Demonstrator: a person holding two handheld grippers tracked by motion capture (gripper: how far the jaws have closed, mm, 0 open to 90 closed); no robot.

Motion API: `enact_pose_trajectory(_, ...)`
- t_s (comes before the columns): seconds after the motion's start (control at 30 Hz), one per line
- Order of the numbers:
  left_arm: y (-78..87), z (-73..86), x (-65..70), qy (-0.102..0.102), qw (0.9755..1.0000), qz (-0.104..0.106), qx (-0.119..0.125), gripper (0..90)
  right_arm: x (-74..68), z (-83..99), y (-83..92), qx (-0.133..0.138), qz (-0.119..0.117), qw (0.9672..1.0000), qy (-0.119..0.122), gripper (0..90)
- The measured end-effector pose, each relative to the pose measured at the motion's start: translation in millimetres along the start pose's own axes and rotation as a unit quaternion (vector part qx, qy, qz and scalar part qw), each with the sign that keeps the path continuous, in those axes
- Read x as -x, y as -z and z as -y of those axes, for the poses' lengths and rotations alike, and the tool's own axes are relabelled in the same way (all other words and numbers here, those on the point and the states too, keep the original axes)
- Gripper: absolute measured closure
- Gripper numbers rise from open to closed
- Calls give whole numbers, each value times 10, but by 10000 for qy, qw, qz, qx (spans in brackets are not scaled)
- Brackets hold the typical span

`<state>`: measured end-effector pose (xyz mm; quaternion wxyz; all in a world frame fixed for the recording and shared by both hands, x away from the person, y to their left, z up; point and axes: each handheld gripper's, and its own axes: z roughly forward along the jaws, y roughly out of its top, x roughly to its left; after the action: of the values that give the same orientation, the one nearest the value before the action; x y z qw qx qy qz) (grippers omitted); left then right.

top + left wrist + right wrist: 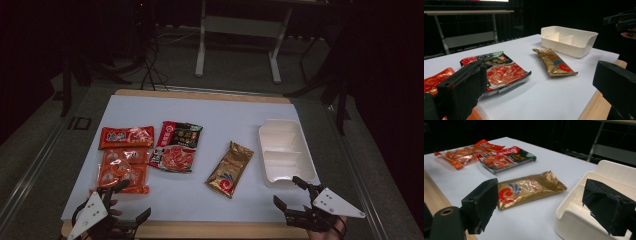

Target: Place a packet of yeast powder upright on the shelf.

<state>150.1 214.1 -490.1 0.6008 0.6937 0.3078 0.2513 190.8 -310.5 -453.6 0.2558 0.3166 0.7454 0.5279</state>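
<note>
A gold foil packet [230,168] [554,65] [527,189] lies mid-table. Left of it lies a red and black food pack [176,146] [501,72] [505,157]. Two orange snack packs, one [126,136] behind the other [122,171], lie at the left. A white divided tray [286,151] [569,41] [596,205] stands at the right. My left gripper [125,202] [541,95] hovers open at the front left corner, by the nearer orange pack. My right gripper [290,192] [549,205] hangs open at the tray's front end, holding nothing.
A white sheet [210,125] covers the wooden table [210,230], whose front edge runs just under both grippers. Beyond the table stand a white-legged desk frame [237,40] and dark stands on a grey floor.
</note>
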Motion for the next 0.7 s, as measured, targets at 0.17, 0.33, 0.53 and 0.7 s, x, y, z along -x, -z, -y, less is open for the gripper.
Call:
enact_pose_trajectory(0.17, -6, 0, 10, 29, 10000, 30, 9, 2, -6, -10, -6, -69, -12, 10000, 30, 137)
enact_pose_trajectory(0.33, -16, 13, -1, 100, 9999, 32, 6, 2, -35, -41, -20, -189, -13, 9998, 13, 129)
enact_pose_trajectory(0.53, -35, 17, 9, 83, 9999, 64, -8, 2, -81, -121, -7, -218, -24, 9998, -35, 119)
enact_pose_trajectory(0.7, -65, 22, 28, 39, 9999, 89, -65, 2, -98, -279, 0, -163, -21, 9999, -48, 129)
